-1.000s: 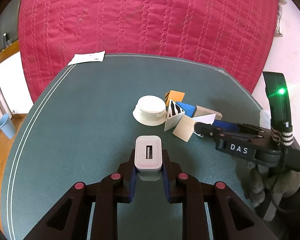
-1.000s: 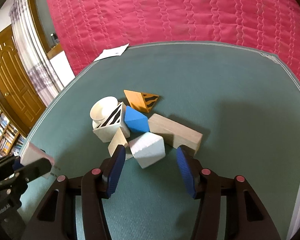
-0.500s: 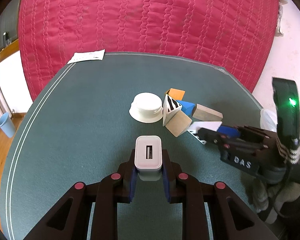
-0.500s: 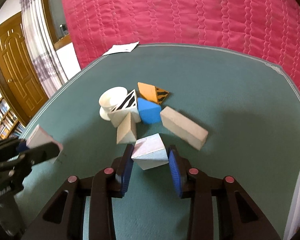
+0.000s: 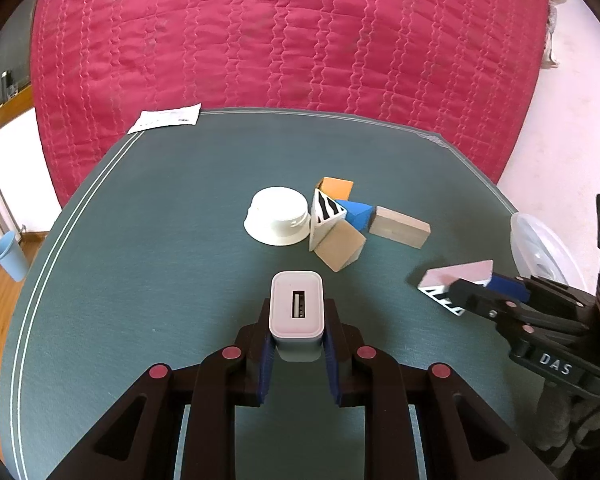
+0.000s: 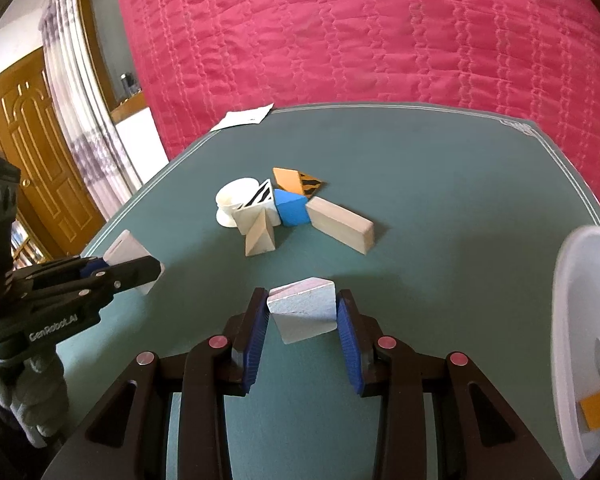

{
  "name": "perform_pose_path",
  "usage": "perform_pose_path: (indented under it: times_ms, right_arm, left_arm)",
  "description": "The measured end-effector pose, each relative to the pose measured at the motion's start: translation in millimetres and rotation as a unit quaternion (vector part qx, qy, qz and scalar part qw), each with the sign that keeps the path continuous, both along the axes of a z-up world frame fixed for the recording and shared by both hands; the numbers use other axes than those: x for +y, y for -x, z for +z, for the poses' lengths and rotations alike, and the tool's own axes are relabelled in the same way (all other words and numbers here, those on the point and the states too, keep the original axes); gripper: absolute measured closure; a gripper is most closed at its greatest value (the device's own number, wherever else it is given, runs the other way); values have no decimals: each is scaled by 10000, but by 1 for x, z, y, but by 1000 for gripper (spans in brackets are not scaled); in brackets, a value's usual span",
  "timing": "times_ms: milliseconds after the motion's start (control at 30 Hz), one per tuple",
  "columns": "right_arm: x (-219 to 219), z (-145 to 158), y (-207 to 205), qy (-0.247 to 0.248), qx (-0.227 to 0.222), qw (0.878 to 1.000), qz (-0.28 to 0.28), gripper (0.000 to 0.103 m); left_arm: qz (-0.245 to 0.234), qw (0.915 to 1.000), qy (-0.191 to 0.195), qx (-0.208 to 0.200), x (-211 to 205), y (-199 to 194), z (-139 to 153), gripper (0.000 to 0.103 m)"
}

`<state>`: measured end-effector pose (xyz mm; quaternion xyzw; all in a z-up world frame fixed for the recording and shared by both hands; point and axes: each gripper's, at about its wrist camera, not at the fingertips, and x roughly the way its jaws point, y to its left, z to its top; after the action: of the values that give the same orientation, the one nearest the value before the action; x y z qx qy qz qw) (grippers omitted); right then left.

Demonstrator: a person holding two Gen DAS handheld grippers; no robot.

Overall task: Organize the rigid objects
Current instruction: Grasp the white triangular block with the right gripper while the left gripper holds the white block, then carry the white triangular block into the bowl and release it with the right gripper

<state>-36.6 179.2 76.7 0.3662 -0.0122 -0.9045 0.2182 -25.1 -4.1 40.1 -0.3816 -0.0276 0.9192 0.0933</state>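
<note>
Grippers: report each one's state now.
Left gripper: closed on the white USB charger.
Right gripper: closed on the white block.

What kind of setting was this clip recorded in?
Most likely a room in a home, perhaps a bedroom: a red quilted cover hangs behind the green table, with a panelled wooden door, a curtain and wooden flooring to the side.

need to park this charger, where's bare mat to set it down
Bare green mat lies left of the white round lid, out to the striped edge, and behind the block cluster toward the white paper slip. Crowded: lid, blue wedge and long wooden block touch.
</note>
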Motion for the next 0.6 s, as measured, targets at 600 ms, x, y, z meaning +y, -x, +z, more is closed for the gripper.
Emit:
perform_pose_path:
  times_ms: [600]
  right_arm:
    - [88, 28, -26, 316, 313, 9939, -1014, 67]
  left_arm:
    - [-261, 9996, 72, -18, 32, -9, 3, 80]
